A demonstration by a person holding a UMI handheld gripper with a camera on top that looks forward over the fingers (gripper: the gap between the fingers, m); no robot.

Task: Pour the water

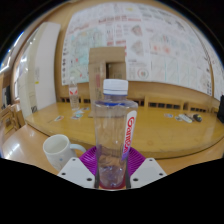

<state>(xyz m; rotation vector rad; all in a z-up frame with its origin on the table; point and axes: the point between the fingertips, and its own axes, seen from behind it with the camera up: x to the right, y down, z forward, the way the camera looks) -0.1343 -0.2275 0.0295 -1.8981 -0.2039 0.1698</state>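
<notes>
A clear plastic water bottle [113, 125] with a white cap and a red-lettered label stands upright between my fingers. My gripper [112, 172] is shut on the bottle's lower body, with the magenta pads [90, 159] pressed against its sides. A white mug [58, 151] sits on the wooden table [165, 130] just left of the left finger, its handle towards the bottle.
A small clear glass with a red rim [73, 101] stands further back on the left. Small items [185, 117] lie on the far right of the table. A wall covered with posters [150, 45] rises behind, and a cardboard box [108, 62] stands behind the bottle.
</notes>
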